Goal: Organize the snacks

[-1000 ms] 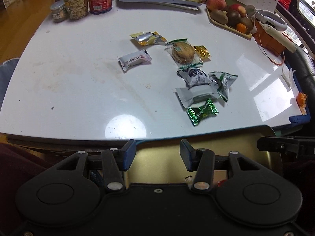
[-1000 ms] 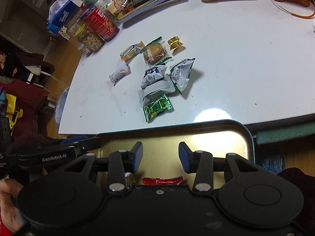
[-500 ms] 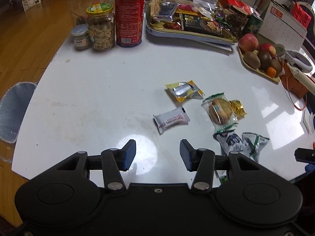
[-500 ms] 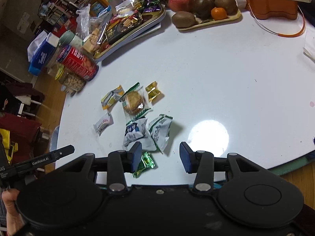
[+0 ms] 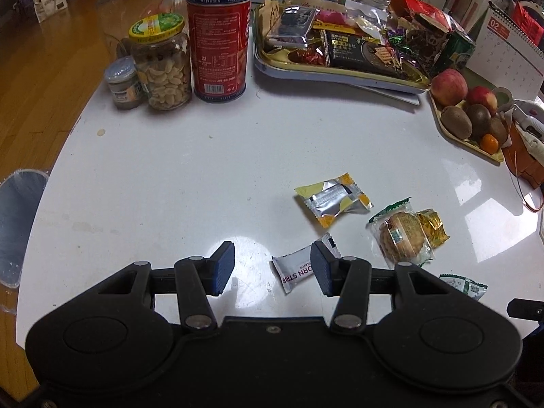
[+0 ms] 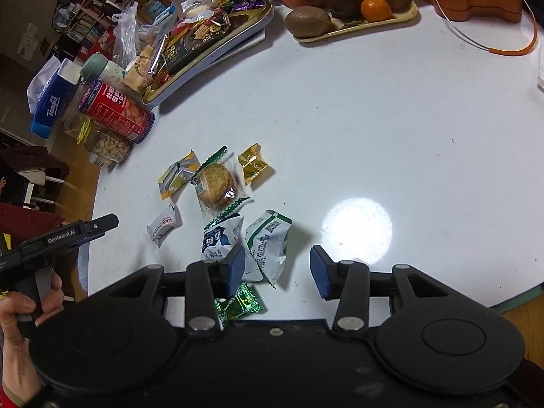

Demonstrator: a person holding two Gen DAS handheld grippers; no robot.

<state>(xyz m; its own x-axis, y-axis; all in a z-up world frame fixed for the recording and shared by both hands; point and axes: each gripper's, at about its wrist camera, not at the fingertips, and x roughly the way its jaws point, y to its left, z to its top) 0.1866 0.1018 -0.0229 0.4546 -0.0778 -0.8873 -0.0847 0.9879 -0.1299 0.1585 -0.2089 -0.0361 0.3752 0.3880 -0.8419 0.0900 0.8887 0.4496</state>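
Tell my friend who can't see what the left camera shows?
The open left gripper hangs over a white table, just above a white snack pack. A yellow pack, a cookie and a gold candy lie to its right; jars, a red can and trays stand behind.

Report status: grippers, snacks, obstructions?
Left gripper and right gripper open, empty. Snacks loose on table. White packet below left jaws. Nothing blocking.

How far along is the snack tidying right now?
Hardly started. Seven wrapped snacks lie loose on the white table, among them the white strip packet, the cookie pack and the green candy. Both the left gripper and the right gripper hover with open, empty jaws. All of it remains to be sorted.
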